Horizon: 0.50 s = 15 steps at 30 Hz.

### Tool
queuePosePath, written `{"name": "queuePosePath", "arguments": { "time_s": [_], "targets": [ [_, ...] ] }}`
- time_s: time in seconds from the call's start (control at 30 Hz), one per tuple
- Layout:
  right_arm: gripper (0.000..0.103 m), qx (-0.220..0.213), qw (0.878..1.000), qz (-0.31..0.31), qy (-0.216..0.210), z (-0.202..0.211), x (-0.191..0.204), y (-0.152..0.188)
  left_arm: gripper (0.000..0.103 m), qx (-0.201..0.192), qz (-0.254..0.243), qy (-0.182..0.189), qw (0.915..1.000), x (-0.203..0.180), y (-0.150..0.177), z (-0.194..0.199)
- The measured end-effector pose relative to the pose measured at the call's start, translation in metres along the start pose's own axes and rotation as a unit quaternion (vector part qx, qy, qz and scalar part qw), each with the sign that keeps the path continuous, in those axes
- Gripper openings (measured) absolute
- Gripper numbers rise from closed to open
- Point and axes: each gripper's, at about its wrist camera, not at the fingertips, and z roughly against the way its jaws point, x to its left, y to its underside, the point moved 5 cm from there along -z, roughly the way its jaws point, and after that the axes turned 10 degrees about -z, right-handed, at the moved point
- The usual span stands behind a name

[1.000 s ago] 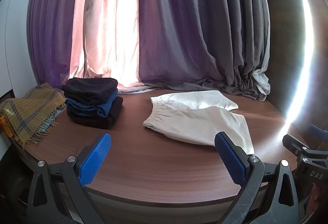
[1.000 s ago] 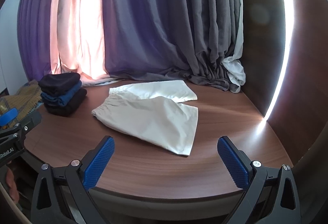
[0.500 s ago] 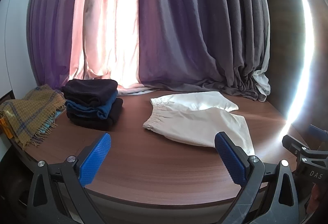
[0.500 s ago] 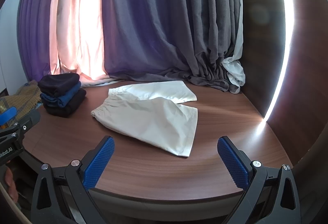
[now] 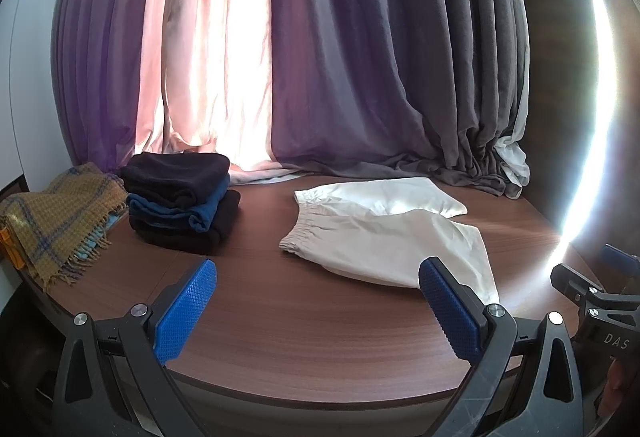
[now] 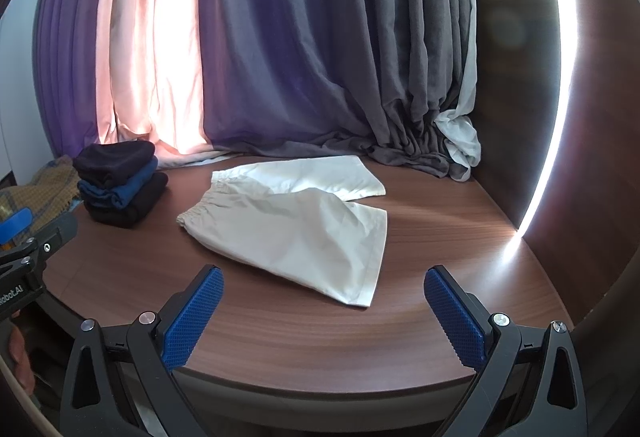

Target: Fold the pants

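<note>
- On the wooden tabletop (image 6: 440,245), the cream pants (image 6: 296,221) lie flat near the middle, the two legs splayed apart, waistband toward the left.
- To their left, apart from them, stands a stack of dark folded clothes (image 5: 182,197), with a yellow plaid blanket (image 5: 56,221) beyond.
- The left gripper (image 5: 318,311) and right gripper (image 6: 326,315) hover at the near edge, jaws spread wide, empty.

Cream-white cotton shorts (image 6: 296,225) lie on a reddish-brown wood-grain tabletop (image 6: 440,221). The folded clothes stack (image 5: 180,207) is black, navy, black. A mustard fringed blanket (image 5: 56,225) carries blue checks. Purple-grey curtains (image 6: 304,49) flank a pink panel (image 5: 208,57).
</note>
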Motion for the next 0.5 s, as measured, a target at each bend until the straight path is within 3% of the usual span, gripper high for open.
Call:
{"name": "queuePosePath", "arguments": {
  "time_s": [0.27,0.5],
  "targets": [
    [0.102,0.004,1.000,0.000,0.003,-0.007,0.001,0.000,0.103,0.007,0.001,0.006,1.0000,0.006,0.002,-0.010],
    [0.102,0.018,1.000,-0.003,0.020,-0.026,0.009,0.004,0.103,0.032,0.010,0.015,0.9993,0.023,0.007,-0.042]
  ]
}}
